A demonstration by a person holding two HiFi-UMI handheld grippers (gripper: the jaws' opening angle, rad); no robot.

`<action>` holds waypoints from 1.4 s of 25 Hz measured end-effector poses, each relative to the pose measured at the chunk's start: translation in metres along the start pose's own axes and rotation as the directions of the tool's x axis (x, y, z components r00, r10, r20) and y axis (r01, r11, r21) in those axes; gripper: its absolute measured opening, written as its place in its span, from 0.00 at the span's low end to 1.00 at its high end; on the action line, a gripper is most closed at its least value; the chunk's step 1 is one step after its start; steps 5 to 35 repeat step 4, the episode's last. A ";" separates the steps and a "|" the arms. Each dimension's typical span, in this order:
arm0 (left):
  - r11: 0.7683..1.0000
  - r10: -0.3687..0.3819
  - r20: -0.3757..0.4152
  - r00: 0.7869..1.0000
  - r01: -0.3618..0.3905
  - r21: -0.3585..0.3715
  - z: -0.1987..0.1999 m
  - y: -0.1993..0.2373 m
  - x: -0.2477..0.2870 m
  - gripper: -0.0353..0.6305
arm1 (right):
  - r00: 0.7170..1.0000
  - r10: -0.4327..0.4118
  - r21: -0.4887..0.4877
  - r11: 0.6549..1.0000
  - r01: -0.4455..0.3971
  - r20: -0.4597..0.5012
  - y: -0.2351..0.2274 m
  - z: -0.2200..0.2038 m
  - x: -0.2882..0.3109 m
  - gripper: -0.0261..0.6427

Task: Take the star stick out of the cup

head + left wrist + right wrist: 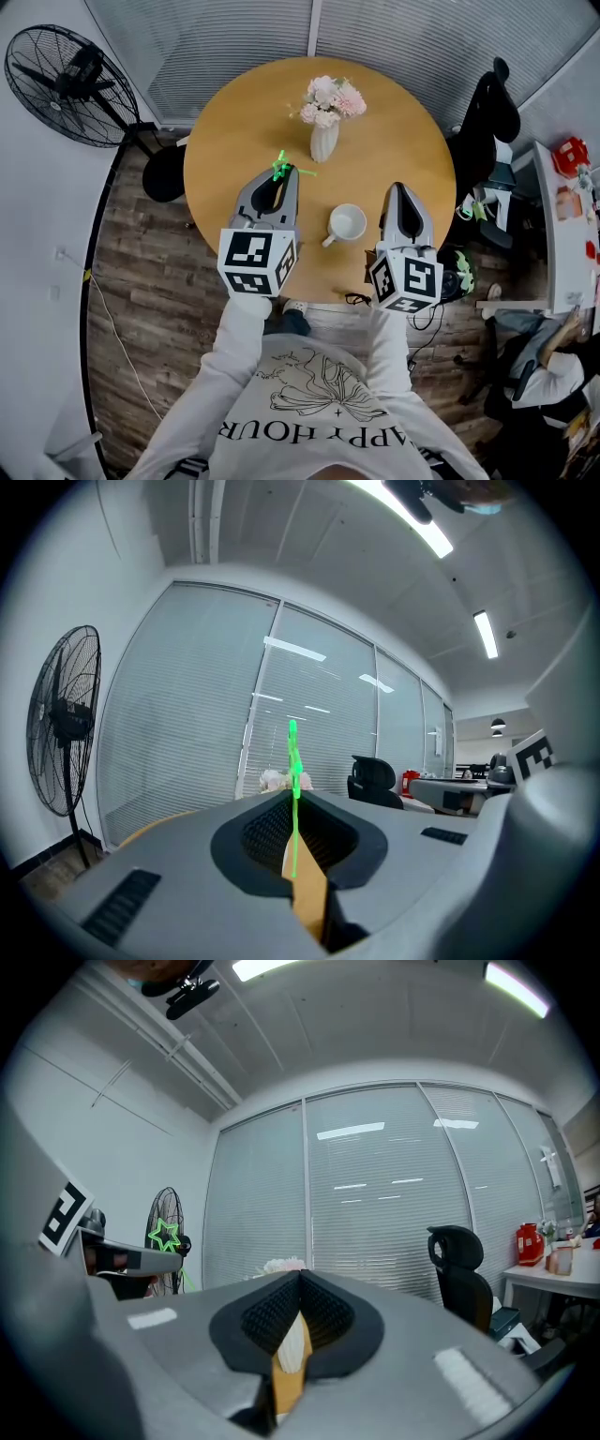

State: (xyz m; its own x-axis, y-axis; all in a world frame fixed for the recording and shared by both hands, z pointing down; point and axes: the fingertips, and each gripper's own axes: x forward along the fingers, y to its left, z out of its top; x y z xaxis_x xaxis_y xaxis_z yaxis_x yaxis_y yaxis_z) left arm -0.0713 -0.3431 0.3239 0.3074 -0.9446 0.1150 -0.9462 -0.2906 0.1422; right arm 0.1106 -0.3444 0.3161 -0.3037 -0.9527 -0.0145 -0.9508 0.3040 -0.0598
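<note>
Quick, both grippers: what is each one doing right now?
Left gripper: shut on the thin green plastic star stick.
Right gripper: shut, holding nothing.

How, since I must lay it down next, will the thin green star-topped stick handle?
The thin green star-topped stick is probably very light: the shut left gripper carries it by a tip pinch alone. Being so slender, it may flex or pivot if bumped. Laid on the round wooden table, its star head would likely stop it rolling.

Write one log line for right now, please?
left gripper: shut on star stick, clear of cup | right gripper: shut, empty
</note>
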 end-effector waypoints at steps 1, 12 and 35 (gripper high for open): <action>1.000 0.000 0.000 1.000 0.000 0.000 -0.001 0.000 0.001 0.09 | 1.000 -0.001 0.001 1.000 0.001 -0.001 -0.001 -0.001 0.000 0.05; 1.000 -0.001 -0.002 1.000 0.001 0.001 -0.002 -0.001 0.002 0.09 | 1.000 -0.002 0.004 1.000 0.002 -0.002 -0.002 -0.003 0.001 0.05; 1.000 -0.001 -0.002 1.000 0.001 0.001 -0.002 -0.001 0.002 0.09 | 1.000 -0.002 0.004 1.000 0.002 -0.002 -0.002 -0.003 0.001 0.05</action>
